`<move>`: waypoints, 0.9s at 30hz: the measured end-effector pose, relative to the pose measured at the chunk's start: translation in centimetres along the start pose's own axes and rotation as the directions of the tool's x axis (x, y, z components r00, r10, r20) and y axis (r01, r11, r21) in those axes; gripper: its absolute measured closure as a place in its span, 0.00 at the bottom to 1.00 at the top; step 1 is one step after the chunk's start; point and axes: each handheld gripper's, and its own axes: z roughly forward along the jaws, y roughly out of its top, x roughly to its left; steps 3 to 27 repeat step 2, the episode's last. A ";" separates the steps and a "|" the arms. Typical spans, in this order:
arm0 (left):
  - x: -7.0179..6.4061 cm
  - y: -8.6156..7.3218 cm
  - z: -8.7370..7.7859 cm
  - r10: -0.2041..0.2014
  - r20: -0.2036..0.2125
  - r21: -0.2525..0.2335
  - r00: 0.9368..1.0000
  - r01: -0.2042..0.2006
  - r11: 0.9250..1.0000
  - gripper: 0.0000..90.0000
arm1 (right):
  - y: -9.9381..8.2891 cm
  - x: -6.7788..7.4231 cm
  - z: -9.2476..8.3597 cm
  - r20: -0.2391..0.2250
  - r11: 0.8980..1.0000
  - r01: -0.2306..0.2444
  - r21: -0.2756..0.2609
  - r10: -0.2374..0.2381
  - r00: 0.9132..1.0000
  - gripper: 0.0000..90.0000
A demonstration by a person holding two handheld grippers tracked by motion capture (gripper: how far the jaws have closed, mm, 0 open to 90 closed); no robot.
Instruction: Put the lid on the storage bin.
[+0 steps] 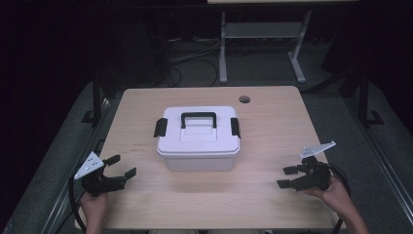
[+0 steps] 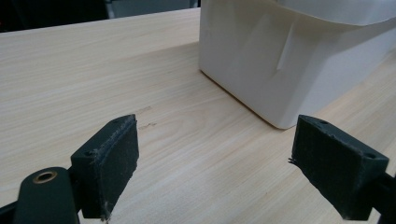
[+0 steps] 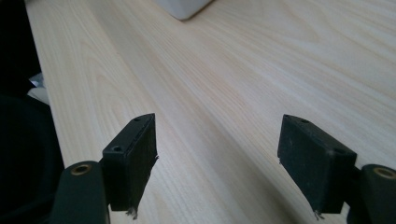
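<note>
Dim room, grey floor (image 1: 272, 73), white-legged desk (image 1: 263, 30) behind

Lab/test bay: bare wooden table (image 1: 272, 146), dark surrounds, floor cables (image 1: 195, 63), metal-framed bench (image 1: 263, 34) behind.
</note>
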 end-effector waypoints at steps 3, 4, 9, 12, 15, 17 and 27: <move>0.0 0.0 0.0 -0.002 0.002 -0.001 1.000 0.002 1.000 0.16 | 0.0 0.3 -0.2 0.003 1.000 0.008 -0.010 -0.008 1.000 0.30; 0.0 0.0 0.0 -0.002 0.002 -0.001 1.000 0.002 1.000 0.16 | 0.0 0.3 -0.2 0.003 1.000 0.008 -0.010 -0.008 1.000 0.30; 0.0 0.0 0.0 -0.002 0.002 -0.001 1.000 0.002 1.000 0.16 | 0.0 0.3 -0.2 0.003 1.000 0.008 -0.010 -0.008 1.000 0.30; 0.0 0.0 0.0 -0.002 0.002 -0.001 1.000 0.002 1.000 0.16 | 0.0 0.3 -0.2 0.003 1.000 0.008 -0.010 -0.008 1.000 0.30; 0.0 0.0 0.0 -0.002 0.002 -0.001 1.000 0.002 1.000 0.16 | 0.0 0.3 -0.2 0.003 1.000 0.008 -0.010 -0.008 1.000 0.30; 0.0 0.0 0.0 -0.002 0.002 -0.001 1.000 0.002 1.000 0.16 | 0.0 0.3 -0.2 0.003 1.000 0.008 -0.010 -0.008 1.000 0.30; 0.0 0.0 0.0 -0.002 0.002 -0.001 1.000 0.002 1.000 0.16 | 0.0 0.3 -0.2 0.003 1.000 0.008 -0.010 -0.008 1.000 0.30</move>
